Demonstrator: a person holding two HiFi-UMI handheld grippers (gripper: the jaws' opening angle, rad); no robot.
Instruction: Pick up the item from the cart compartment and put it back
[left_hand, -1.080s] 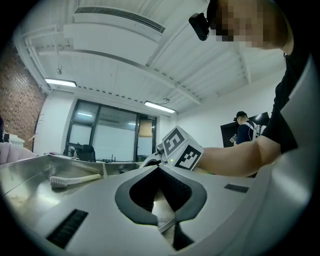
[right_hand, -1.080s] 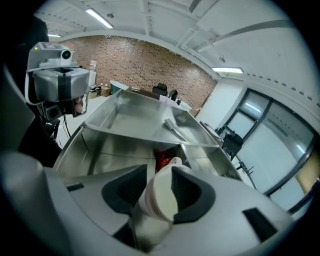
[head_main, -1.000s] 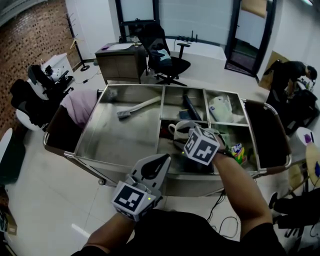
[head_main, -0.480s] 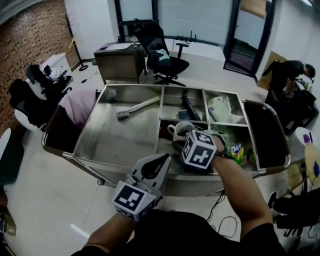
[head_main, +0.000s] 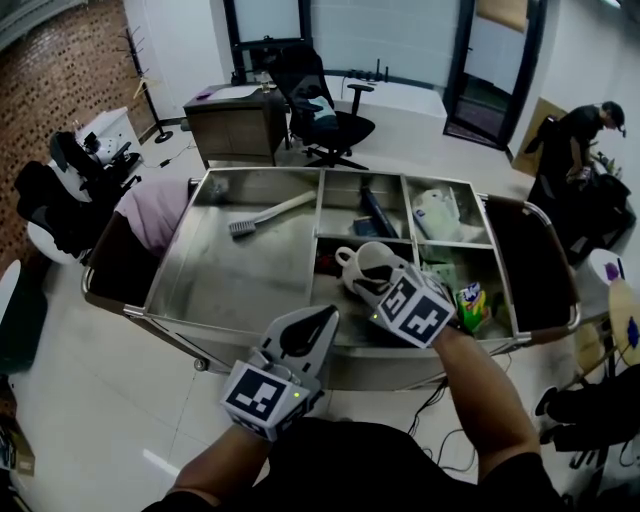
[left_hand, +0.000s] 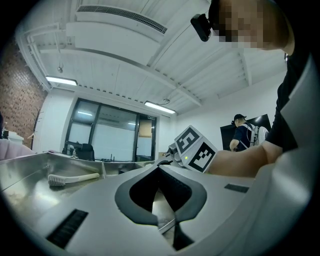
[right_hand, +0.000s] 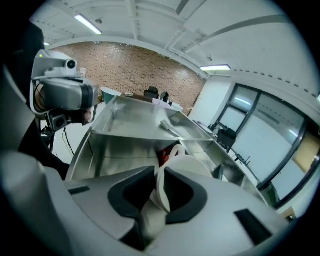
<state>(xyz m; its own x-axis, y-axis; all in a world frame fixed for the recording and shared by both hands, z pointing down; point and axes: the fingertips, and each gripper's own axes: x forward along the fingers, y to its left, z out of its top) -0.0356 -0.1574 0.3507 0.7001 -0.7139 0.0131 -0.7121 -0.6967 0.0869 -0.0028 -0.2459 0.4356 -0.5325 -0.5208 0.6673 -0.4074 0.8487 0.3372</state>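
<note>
Standing across the middle of the head view is a steel cart (head_main: 235, 275) split into compartments. A pink bundle (head_main: 155, 213) hangs over its left end, with a brick wall (head_main: 60, 70) well behind. The big left compartment holds only a white brush (head_main: 262, 214), lying slantwise near the far wall. Behind the cart are a desk (head_main: 235, 118) and a black office chair (head_main: 325, 105). The far middle compartment holds a dark item (head_main: 375, 212) that is too small to identify. Something red (head_main: 320, 263) lies against the left wall of the near middle one. Further right, a white plastic bag (head_main: 437, 215) fills the far right compartment and a bright packet (head_main: 470, 305) lies in the near right one. A person in black (head_main: 580, 135) bends over at the far right of the room.

The left gripper (head_main: 330, 313) hangs in front of the cart's near rim, outside every compartment. In its own view the left gripper (left_hand: 159, 167) has its jaw tips together, with nothing between them.

The white mug (head_main: 362, 265) sits tipped at the near middle compartment, with its handle to the left. Whether it rests on the floor of the compartment or is lifted cannot be told. The right gripper (head_main: 378, 282) reaches it from the near side, past the front rim. In its own view the right gripper (right_hand: 160, 175) is closing to a narrow gap. The mug's (right_hand: 187, 167) wall stands between the jaws, one pad inside the rim and one outside. Both pads look to be against it.
</note>
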